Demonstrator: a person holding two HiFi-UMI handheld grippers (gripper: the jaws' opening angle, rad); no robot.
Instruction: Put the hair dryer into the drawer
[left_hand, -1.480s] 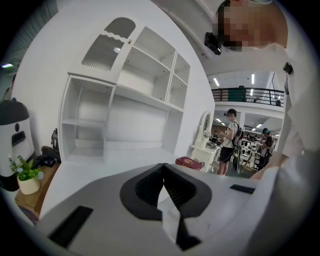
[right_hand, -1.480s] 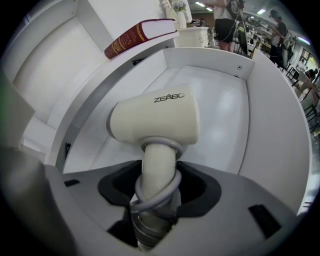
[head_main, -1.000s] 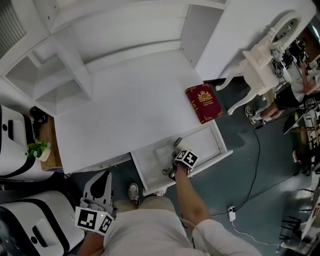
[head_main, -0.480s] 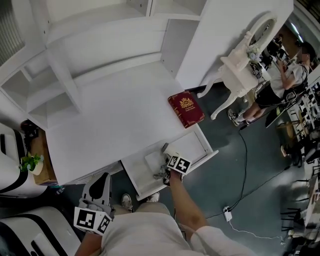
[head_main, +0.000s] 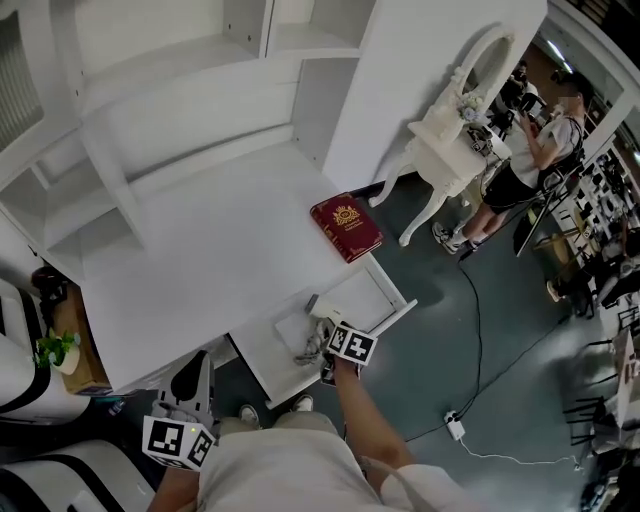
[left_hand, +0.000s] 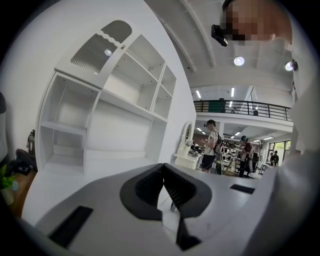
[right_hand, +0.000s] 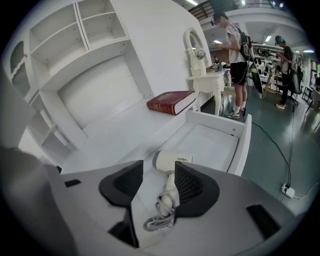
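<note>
The white hair dryer (right_hand: 172, 161) lies in the open white drawer (right_hand: 244, 145) with its grey cord (right_hand: 160, 216) bunched by the handle. My right gripper (right_hand: 155, 186) hovers above it. Its jaws have just been closing and stand apart, with nothing between the pads. In the head view the hair dryer (head_main: 316, 324) rests in the drawer (head_main: 362, 294) just beyond the right gripper (head_main: 338, 340). My left gripper (head_main: 198, 372) hangs low at the left, away from the desk. In its own view the left gripper (left_hand: 163, 167) points level with its pads together and nothing in them.
A red book (head_main: 346, 227) lies on the white desk top (head_main: 200, 250) beside the drawer. Shelves rise behind the desk. A white dressing table (head_main: 450, 140) and a person (head_main: 520, 170) stand to the right. A cable and power strip (head_main: 455, 425) lie on the floor.
My right gripper has risen out of the drawer, leaving the hair dryer lying there. The head view has swung, so the desk sits further left. The left gripper has stayed low.
</note>
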